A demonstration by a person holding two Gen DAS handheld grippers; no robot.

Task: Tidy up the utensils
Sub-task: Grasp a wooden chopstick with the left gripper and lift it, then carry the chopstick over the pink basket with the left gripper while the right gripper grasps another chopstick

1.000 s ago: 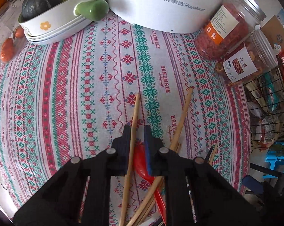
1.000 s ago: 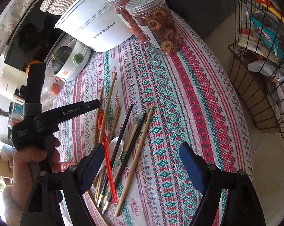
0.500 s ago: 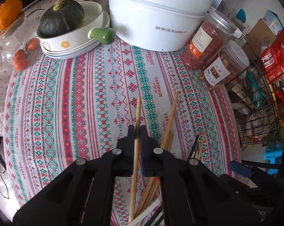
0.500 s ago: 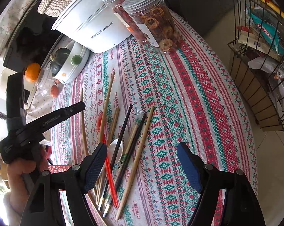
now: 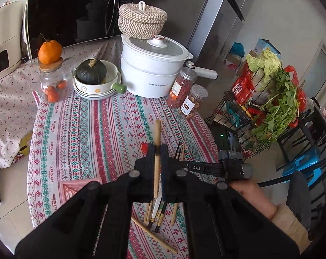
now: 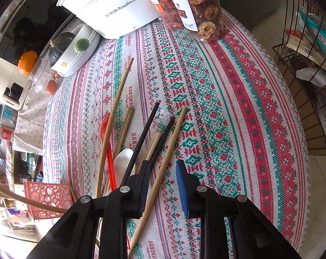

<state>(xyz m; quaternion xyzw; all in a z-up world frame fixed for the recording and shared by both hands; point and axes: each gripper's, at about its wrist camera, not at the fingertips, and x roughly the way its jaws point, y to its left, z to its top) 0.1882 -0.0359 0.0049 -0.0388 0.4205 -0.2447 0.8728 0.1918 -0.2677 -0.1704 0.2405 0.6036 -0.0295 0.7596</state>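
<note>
Left tongs [image 5: 157,151] clamp a bamboo chopstick [image 5: 157,149], lower end hidden; right tongs [image 6: 163,178], closing, straddle another chopstick [image 6: 165,157]

On the patterned tablecloth [image 5: 94,133], a white Royalstar electric pot [image 5: 152,73] stands at twelve o'clock, a woven lidded basket [image 5: 142,20] behind it. At eleven o'clock a dark green squash [image 5: 90,72] sits in stacked white bowls [image 5: 98,89]. An orange [image 5: 50,51] tops a glass jar [image 5: 53,82] at ten. Two dried-fruit jars [image 5: 189,96] stand at one o'clock, a wire rack [image 5: 260,112] with leafy greens [image 5: 277,105] at two.
</note>
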